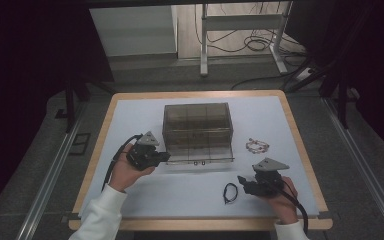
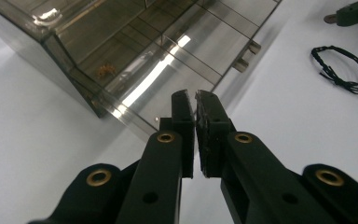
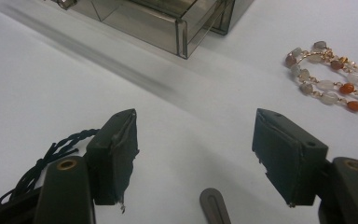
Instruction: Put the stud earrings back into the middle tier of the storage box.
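Overhead light is falling on the white table [image 1: 190,192], leaving it evenly bright while the room at the left and right edges of the high view is sinking into near black. The high view is looking soft and slightly grainy, with fine detail washing out. In the left gripper view a bright streak of glare is running across the smoked clear box [image 2: 121,51], and the near black jaws are blurring out of focus. In the right gripper view the box [image 3: 168,18] is casting a soft grey shadow band across the table, and the beaded bracelet [image 3: 331,77] at far right is staying fairly sharp.
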Motion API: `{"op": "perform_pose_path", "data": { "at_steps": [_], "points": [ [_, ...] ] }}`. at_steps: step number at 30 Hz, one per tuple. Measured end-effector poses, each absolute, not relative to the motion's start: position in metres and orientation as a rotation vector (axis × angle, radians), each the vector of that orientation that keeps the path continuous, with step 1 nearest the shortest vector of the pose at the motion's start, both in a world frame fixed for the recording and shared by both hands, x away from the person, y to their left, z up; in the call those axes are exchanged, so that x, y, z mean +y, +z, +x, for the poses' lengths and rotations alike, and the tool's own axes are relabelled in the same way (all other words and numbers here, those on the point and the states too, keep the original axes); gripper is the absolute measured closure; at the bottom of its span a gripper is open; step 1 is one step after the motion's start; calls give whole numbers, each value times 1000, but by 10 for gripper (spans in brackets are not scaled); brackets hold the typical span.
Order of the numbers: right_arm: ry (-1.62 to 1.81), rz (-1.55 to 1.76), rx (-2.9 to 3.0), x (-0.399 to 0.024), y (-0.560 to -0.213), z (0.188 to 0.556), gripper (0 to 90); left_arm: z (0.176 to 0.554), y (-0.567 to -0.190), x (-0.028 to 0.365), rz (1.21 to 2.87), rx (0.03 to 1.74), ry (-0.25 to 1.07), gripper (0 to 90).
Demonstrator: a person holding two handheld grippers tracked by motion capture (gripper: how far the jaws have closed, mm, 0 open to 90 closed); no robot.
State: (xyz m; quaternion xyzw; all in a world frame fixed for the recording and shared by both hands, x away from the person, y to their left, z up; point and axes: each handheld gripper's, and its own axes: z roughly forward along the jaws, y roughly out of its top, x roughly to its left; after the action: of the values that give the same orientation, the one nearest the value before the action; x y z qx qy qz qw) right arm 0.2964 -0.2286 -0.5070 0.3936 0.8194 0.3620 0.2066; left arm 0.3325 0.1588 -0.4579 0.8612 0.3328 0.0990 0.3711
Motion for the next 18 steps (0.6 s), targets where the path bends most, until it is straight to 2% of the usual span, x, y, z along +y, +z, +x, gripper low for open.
{"op": "perform_pose_path", "data": {
  "at_steps": [18],
  "points": [
    [1011,1099,2280,-230,-507,297,309,360,-468,143,2209,888,240,863]
  ]
}}
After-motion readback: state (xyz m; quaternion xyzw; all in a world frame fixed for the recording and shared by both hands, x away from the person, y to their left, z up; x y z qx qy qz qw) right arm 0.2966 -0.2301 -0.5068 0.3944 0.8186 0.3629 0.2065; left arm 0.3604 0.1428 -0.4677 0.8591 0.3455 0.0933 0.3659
